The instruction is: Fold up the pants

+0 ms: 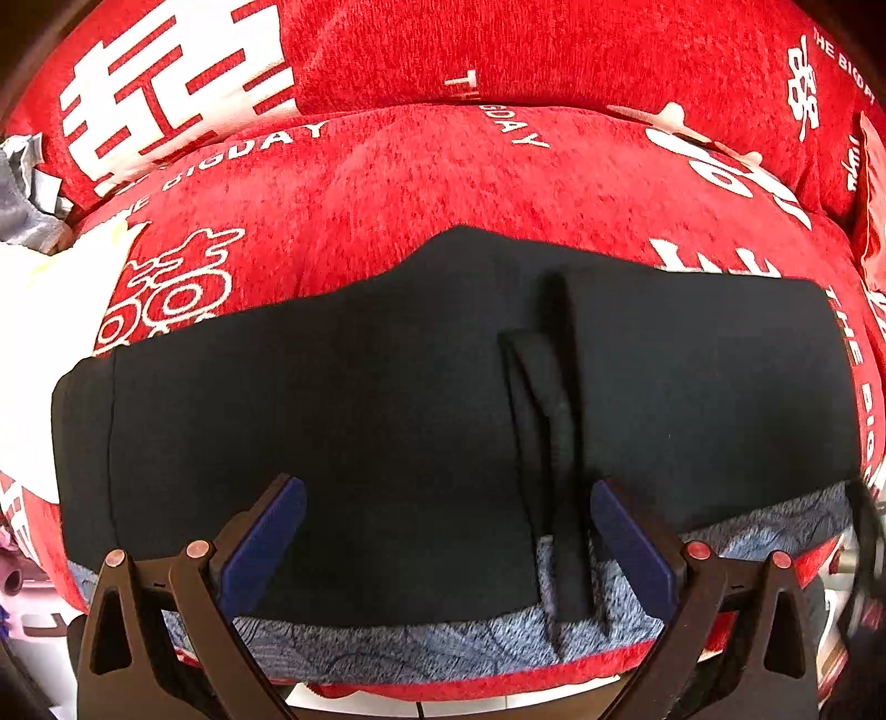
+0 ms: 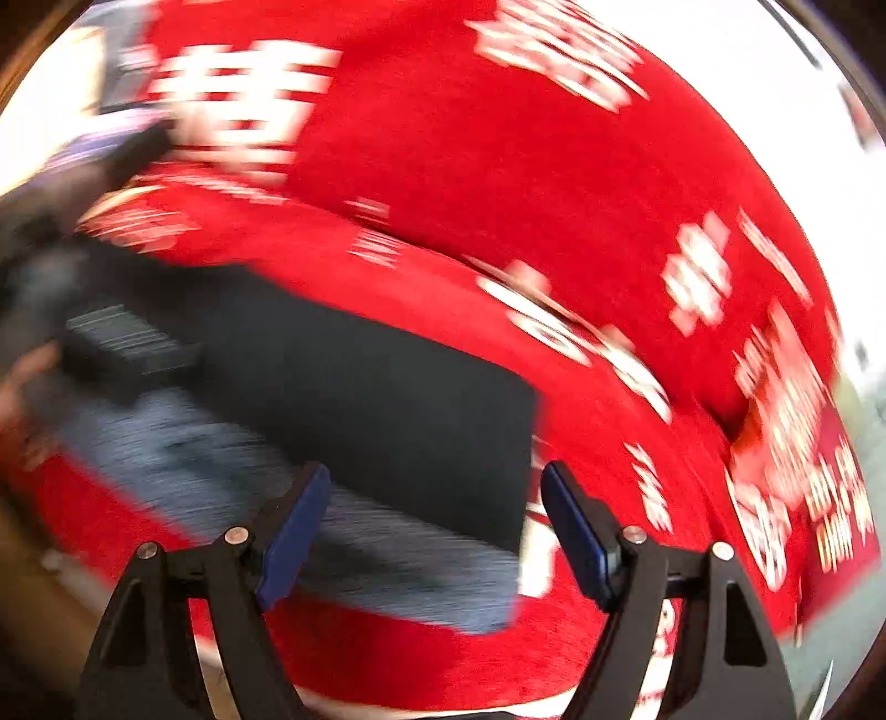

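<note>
Black pants (image 1: 360,399) lie folded flat on a red cushion seat (image 1: 387,183), with a raised fold ridge and a drawstring (image 1: 554,421) right of the middle. They rest partly on a blue-grey patterned cloth (image 1: 443,648) at the seat's front edge. My left gripper (image 1: 448,531) is open and empty just above the pants' near edge. In the blurred right wrist view the pants (image 2: 360,399) and the blue-grey cloth (image 2: 277,498) show at left. My right gripper (image 2: 437,526) is open and empty over the pants' right end.
Red back cushions (image 1: 498,50) with white lettering stand behind the seat. A white cloth (image 1: 44,332) and a grey crumpled item (image 1: 22,194) lie at the left. A dark blurred device (image 2: 122,343) sits at the left of the right wrist view.
</note>
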Tool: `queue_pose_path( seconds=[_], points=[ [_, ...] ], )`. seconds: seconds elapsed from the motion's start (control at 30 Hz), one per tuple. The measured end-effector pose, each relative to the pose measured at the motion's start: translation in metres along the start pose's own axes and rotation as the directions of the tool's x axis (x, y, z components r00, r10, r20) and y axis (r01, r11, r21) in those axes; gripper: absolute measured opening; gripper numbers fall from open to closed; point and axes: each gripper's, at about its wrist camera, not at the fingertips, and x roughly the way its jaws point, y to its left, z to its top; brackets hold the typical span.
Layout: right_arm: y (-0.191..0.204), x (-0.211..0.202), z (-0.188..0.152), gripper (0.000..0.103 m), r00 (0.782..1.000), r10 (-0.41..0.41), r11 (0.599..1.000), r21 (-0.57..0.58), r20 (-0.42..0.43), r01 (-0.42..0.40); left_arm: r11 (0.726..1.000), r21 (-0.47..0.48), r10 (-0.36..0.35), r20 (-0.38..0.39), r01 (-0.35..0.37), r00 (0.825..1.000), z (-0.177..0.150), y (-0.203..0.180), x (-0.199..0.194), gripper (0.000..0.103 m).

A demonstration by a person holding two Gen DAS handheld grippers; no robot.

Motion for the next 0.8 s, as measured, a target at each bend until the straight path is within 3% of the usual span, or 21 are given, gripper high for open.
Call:
queue_pose_path(
  seconds=[0.07, 0.13, 0.23, 0.3, 0.5, 0.67, 0.8],
  points=[
    [-0.006, 0.024, -0.004, 0.081, 0.993, 0.061, 0.997, 0.062, -0.104, -0.055, 1.0, 0.024, 0.017, -0.001, -0.017, 1.0, -0.008, 0.001, -0.001, 0.103],
    [0.001, 0.031, -0.014, 0.081, 0.981, 0.126, 0.991, 0.053, -0.148, -0.12, 0.997, 0.052, 0.054, -0.023, -0.053, 0.998, -0.016, 0.002, 0.004, 0.103],
    [0.023, 0.025, -0.032, 0.082, 0.99, 0.073, 0.994, -0.066, -0.121, -0.081, 0.998, 0.029, 0.047, -0.038, -0.046, 0.998, -0.023, 0.01, 0.006, 0.103],
    [0.026, 0.022, -0.03, 0.082, 0.991, 0.063, 0.995, -0.07, -0.121, -0.072, 1.0, 0.008, 0.027, -0.028, -0.027, 0.999, -0.022, 0.014, 0.003, 0.103],
    [0.025, 0.002, 0.003, 0.082, 0.986, 0.168, 0.985, 0.041, -0.013, -0.167, 1.0, -0.021, 0.001, -0.006, -0.002, 1.0, -0.019, 0.018, -0.003, 0.103],
    [0.093, 0.02, -0.007, 0.082, 0.96, 0.265, 0.959, -0.084, -0.087, -0.272, 0.995, -0.102, -0.002, -0.019, 0.0, 1.0, -0.022, 0.039, -0.002, 0.103],
    [0.103, 0.006, -0.008, 0.082, 0.97, 0.24, 0.963, -0.121, -0.02, -0.241, 0.994, -0.111, 0.0, -0.005, 0.0, 1.0, -0.018, 0.045, -0.008, 0.103]
  ],
)
